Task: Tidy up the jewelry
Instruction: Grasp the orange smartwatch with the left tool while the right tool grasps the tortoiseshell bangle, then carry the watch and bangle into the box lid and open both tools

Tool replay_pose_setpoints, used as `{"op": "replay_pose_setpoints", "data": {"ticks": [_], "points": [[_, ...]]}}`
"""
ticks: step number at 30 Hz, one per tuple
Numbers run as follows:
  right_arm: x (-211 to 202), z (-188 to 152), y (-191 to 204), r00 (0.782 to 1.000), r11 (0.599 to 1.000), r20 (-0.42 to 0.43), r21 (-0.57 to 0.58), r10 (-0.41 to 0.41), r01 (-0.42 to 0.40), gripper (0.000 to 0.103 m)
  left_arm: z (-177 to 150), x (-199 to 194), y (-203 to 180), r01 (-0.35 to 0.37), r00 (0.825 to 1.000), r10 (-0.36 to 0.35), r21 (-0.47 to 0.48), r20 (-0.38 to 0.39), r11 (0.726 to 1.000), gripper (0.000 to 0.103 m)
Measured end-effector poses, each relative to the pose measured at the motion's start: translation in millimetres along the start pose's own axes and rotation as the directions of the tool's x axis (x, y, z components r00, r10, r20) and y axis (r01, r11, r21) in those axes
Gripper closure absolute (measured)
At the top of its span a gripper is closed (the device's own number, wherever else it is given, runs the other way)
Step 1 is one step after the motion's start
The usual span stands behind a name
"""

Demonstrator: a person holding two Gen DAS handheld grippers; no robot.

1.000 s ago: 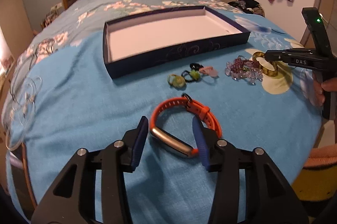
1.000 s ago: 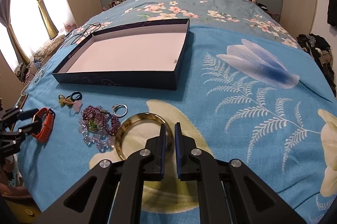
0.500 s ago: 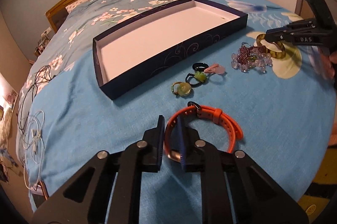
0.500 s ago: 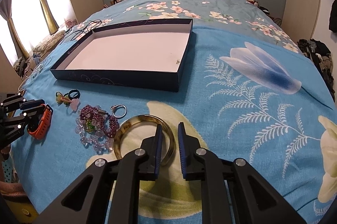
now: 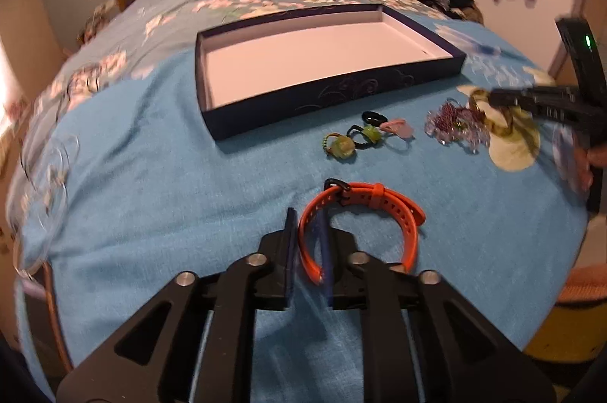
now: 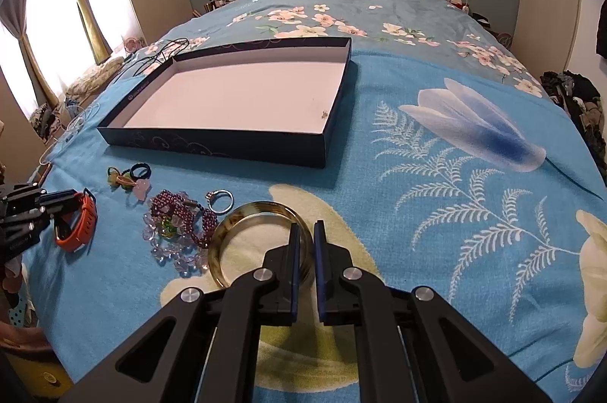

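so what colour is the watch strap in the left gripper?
Orange, with a black buckle. The watch strap shows best in the left wrist view.

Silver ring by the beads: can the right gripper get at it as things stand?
Probably not at once. The right gripper is shut on the bangle, so its fingers are taken. The silver ring itself lies uncovered on the bedspread, just beyond the bangle, beside the bead bracelets.

Bed (image 6: 436, 145) with blue floral bedspread. Lying on it: an open dark box (image 6: 212, 141) mid-bed; toward the foot edge, hair ties (image 6: 129, 177), a bead bracelet (image 6: 178, 217), a ring (image 6: 220, 200), a bangle (image 6: 242, 221) and an orange watch (image 5: 364, 209).
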State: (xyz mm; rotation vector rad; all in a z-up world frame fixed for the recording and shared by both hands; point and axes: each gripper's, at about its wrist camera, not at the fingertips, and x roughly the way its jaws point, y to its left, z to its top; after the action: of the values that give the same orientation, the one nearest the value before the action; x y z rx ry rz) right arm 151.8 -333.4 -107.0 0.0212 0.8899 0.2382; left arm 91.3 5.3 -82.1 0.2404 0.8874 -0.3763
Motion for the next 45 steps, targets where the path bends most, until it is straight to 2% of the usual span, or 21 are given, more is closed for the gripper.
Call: {"op": "replay_pose_setpoints", "data": {"ticks": [1,3,5,7,8,13,15,22,26,33,40,45], "points": [[0.1,0.5,0.3,1.0,1.0,0.001,-0.001,0.0,0.0,0.097,0.8,-0.2,-4.0,-0.002,1.0,0.002,0.033,0.004,0.999,0.065],[0.2,0.6,0.7,1.0,1.0,0.002,-0.001,0.001,-0.001,0.097,3.6,0.7,-10.0,-0.02,1.0,0.018,0.085,0.016,0.996,0.062],[1.0,0.5,1.4,1.0,1.0,-0.001,-0.004,0.001,-0.001,0.097,7.3,5.1,-13.0,-0.028,1.0,0.027,0.114,0.01,0.993,0.065],[2.1,0.3,1.1,1.0,1.0,-0.005,-0.001,0.003,-0.003,0.097,9.5,10.3,-13.3,-0.014,1.0,0.015,0.127,-0.003,0.992,0.083],[2.5,0.1,1.3,1.0,1.0,-0.006,0.0,0.003,-0.003,0.097,9.8,13.7,-12.4,-0.011,1.0,0.013,0.125,-0.013,0.992,0.087],[1.8,0.6,0.9,1.0,1.0,0.002,0.004,0.006,-0.006,0.097,9.8,15.0,-7.6,-0.006,1.0,0.007,0.099,-0.011,0.995,0.094],[-0.8,2.6,0.3,1.0,1.0,0.014,0.009,0.015,-0.015,0.097,9.6,13.4,-3.8,0.021,1.0,-0.02,0.061,-0.012,0.998,0.097],[-15.3,16.9,1.8,0.996,0.999,0.075,0.01,0.049,-0.05,0.097,21.1,-4.9,17.5,0.092,0.994,-0.087,-0.077,0.061,0.993,0.097],[-20.2,29.4,8.5,0.992,0.998,0.108,-0.009,0.069,-0.069,0.097,33.2,-11.9,28.3,0.114,0.989,-0.102,-0.118,0.104,0.986,0.097],[-15.5,67.2,16.1,0.984,0.996,0.151,-0.036,0.09,-0.086,0.097,70.1,-13.4,44.2,0.095,0.983,-0.065,-0.172,0.172,0.981,0.097],[8.8,114.1,21.5,0.982,0.996,0.165,-0.05,0.086,-0.079,0.097,118.7,10.8,58.4,0.071,0.984,-0.034,-0.208,0.177,0.975,0.095],[32.4,139.8,22.4,0.985,0.997,0.153,-0.048,0.074,-0.068,0.097,148.9,33.3,64.9,0.082,0.984,-0.044,-0.223,0.172,0.971,0.095]]}}
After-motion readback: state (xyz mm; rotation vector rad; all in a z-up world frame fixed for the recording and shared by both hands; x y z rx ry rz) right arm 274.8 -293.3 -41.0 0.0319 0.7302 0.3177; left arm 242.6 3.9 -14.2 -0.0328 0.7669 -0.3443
